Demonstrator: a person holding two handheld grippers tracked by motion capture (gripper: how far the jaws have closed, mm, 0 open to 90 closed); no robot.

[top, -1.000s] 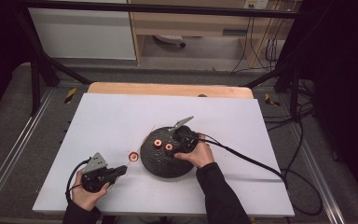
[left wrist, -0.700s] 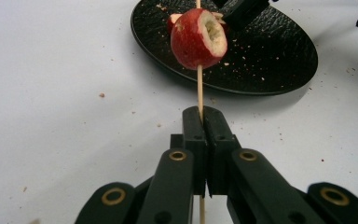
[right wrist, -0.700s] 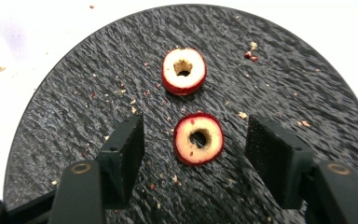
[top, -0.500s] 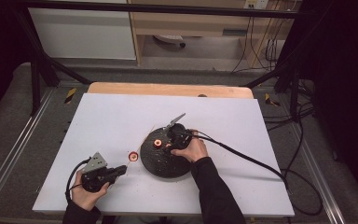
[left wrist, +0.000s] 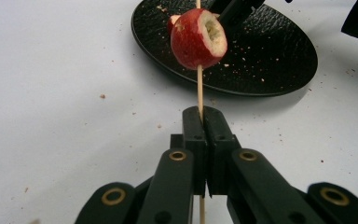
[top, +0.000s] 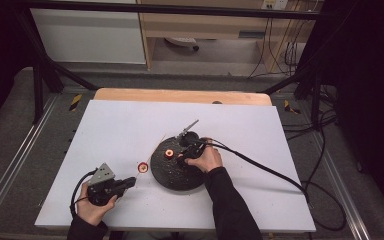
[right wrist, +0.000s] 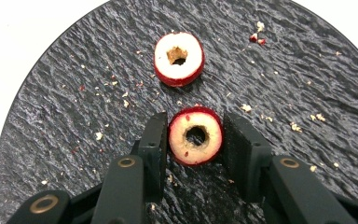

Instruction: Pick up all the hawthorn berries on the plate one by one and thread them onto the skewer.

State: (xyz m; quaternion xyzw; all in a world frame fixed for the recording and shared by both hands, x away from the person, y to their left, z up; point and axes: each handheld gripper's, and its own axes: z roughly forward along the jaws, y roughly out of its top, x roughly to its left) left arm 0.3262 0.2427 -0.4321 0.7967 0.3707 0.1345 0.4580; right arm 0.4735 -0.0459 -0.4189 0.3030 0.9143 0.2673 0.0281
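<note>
Round black textured plate (right wrist: pixel 74 93) on white tabletop (top: pixel 120 130): right gripper (right wrist: pixel 193 140) fingers released astride its cored red fruit slice (right wrist: pixel 195 136), left gripper (left wrist: pixel 200 126) beside plate clenching loaded thin wooden skewer (left wrist: pixel 199 88); risk: off-centre closing could crush or eject slice.

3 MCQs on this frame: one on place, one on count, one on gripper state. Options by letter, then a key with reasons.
1. Where is the fruit piece between the right gripper's jaws?
A. on the black plate
B. on the white table
C. on the skewer

2. How many cored fruit pieces lie on the plate in the right gripper view?
A. one
B. two
C. four

3. What is the left gripper doing?
A. open over the plate
B. shut on a fruit piece
C. shut on the skewer

Key: 1 A, the near piece rests on the plate's dark surface; 2 B, that piece and the far piece; 3 C, the jaws meet on the stick, which carries a threaded piece.
</note>
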